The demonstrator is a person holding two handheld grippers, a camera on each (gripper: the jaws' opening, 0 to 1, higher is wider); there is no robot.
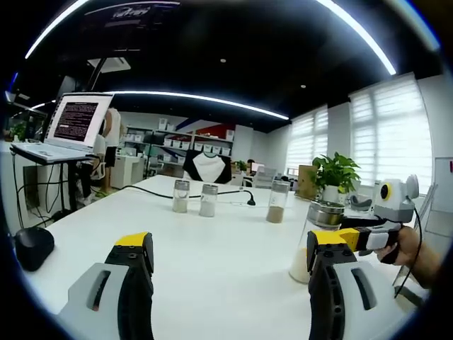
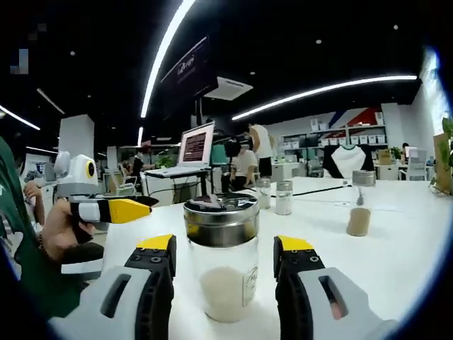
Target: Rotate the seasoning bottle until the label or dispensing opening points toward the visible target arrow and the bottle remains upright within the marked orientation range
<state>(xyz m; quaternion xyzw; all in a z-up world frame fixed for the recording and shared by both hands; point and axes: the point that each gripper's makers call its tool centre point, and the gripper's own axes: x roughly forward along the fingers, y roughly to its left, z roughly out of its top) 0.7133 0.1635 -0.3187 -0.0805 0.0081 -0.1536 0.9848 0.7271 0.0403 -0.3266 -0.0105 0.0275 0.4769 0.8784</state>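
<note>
Right gripper (image 2: 223, 263) stands released, its two grey jaws with yellow-capped black tips spread wide on either side of the seasoning bottle (image 2: 225, 258) without touching it. That bottle is a clear glass cylinder, upright on the white bench (image 2: 403, 234), with a shiny ribbed metal lid and a layer of pale powder filling its lower part; a small label edge shows on its side toward 4 o'clock. It sits dead centre between the jaws in the right gripper view.

Left gripper (image 1: 230, 258) is likewise released, jaws wide apart over bare glossy bench (image 1: 226, 241). In the left gripper view the seasoning bottle (image 1: 318, 237) stands at 3 o'clock, just behind the right-hand jaw tip, with the right gripper (image 1: 354, 237) reaching in from the right edge, held by a hand (image 1: 414, 255) at about 4 o'clock.

In the right gripper view the left gripper (image 2: 131, 209) enters from 9 o'clock, its yellow tip pointing toward the bottle lid and stopping short of it, gripped by a hand (image 2: 60, 234).

Farther back on the bench stand three more glass shakers with metal lids: two side by side (image 1: 195, 198) with pale contents, and one (image 1: 277, 202) holding brown powder. A laptop (image 1: 67, 127) on a stand shows at 10 o'clock, and a leafy potted plant (image 1: 333, 177) at 2 o'clock.
</note>
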